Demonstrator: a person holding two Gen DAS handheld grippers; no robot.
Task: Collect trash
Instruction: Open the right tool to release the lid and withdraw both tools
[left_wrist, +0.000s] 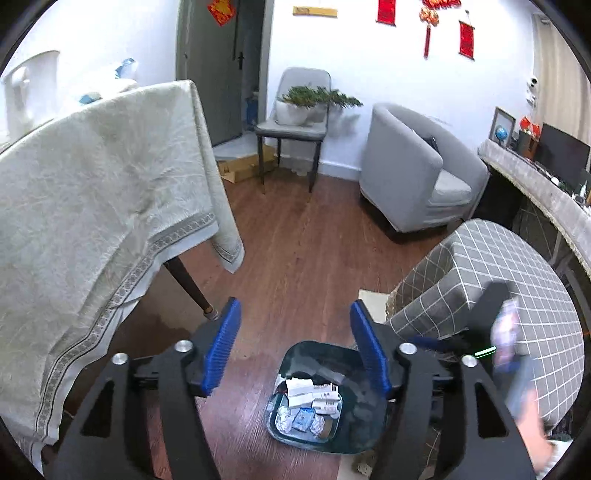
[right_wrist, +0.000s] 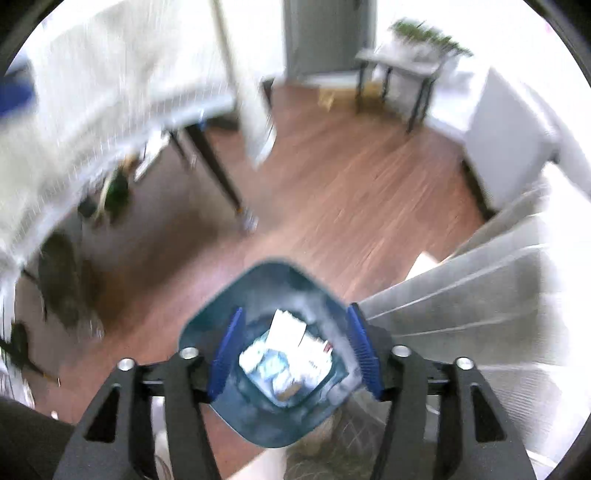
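Bin (right_wrist: 266, 369) sits at 6 o'clock under the right gripper (right_wrist: 293, 350), trash (right_wrist: 286, 356) inside; left gripper (left_wrist: 295, 343) too, both fingers wide, empty. Risk: blurred right view (fast motion) could clip the rim.

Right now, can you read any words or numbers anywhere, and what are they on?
No text reads clearly in either view.
Red wall hangings: too small to read.
Red square on the door: a mark, too blurred to read.
White boxes in the trash bin: tiny print, unreadable.
Right wrist view: motion-blurred, nothing readable.
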